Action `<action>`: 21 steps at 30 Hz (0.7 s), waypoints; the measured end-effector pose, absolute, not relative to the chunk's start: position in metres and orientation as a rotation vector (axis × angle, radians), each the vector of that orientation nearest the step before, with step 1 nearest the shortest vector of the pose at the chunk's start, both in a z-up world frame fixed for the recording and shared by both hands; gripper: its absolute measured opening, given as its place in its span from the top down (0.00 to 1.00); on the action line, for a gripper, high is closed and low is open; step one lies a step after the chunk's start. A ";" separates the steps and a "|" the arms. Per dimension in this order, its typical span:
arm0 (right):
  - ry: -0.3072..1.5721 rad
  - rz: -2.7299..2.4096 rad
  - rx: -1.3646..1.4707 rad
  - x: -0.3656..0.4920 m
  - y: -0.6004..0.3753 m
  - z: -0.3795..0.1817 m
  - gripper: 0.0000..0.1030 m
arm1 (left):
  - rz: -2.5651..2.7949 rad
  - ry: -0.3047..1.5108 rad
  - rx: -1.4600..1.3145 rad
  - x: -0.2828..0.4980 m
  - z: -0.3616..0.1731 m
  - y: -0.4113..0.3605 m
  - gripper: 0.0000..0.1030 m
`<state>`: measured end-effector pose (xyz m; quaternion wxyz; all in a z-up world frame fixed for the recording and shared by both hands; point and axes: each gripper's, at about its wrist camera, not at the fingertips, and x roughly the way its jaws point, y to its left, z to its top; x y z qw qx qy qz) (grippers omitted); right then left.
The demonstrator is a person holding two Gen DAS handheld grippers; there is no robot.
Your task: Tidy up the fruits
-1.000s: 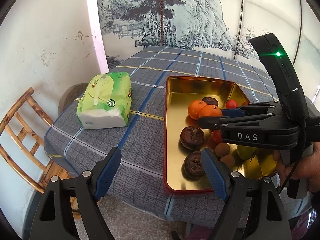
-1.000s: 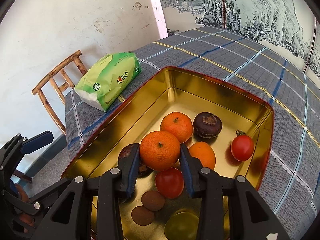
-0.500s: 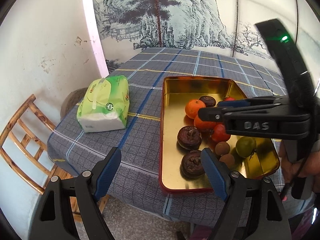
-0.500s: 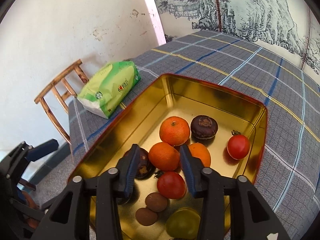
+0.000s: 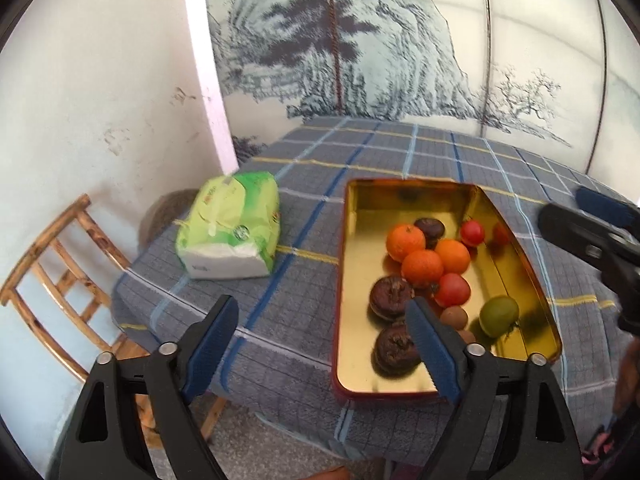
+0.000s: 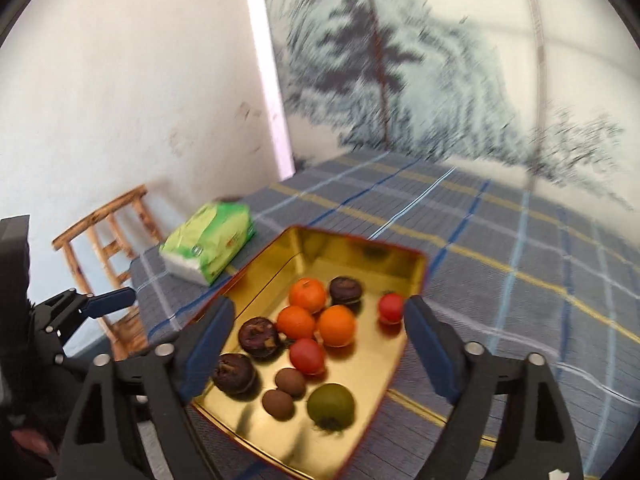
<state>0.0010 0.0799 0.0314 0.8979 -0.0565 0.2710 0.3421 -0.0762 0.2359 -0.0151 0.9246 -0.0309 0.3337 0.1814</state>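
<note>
A gold tin tray [image 5: 356,248] [image 6: 376,256] with a red rim sits on the checked tablecloth. It holds three oranges [image 5: 422,266] [image 6: 296,322], red tomatoes [image 5: 452,290] [image 6: 306,355], dark mangosteens [image 5: 390,294] [image 6: 259,336], a green fruit [image 5: 498,316] [image 6: 331,402] and small brown fruits [image 6: 290,382]. My left gripper [image 5: 320,352] is open and empty at the table's near edge. My right gripper [image 6: 316,354] is open and empty, raised above the tray; it also shows in the left wrist view [image 5: 592,232] at the far right.
A green tissue pack [image 5: 230,236] [image 6: 208,242] lies on the table left of the tray. A wooden chair [image 5: 52,280] [image 6: 108,240] stands by the table's left corner against the white wall. A painted screen backs the table.
My right gripper let go of the orange, which now lies in the tray among the others. The gripper opened wide and drew up and back. The left gripper also pulled back a little.
</note>
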 end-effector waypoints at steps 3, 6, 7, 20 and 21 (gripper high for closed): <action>0.509 0.670 -0.106 -0.010 0.066 0.040 0.09 | 0.373 0.642 -0.069 -0.080 -0.002 0.231 0.08; 0.455 0.638 -0.092 -0.022 0.053 0.049 0.04 | 0.363 0.590 -0.091 -0.085 0.013 0.228 0.03; 0.446 0.638 -0.088 -0.024 0.050 0.051 0.04 | 0.369 0.567 -0.095 -0.087 0.019 0.227 0.02; 0.394 0.608 -0.082 -0.033 0.029 0.064 0.03 | 0.348 0.512 -0.038 -0.088 0.045 0.204 0.01; 0.392 0.607 -0.083 -0.033 0.029 0.064 0.03 | 0.346 0.513 -0.040 -0.089 0.045 0.203 0.01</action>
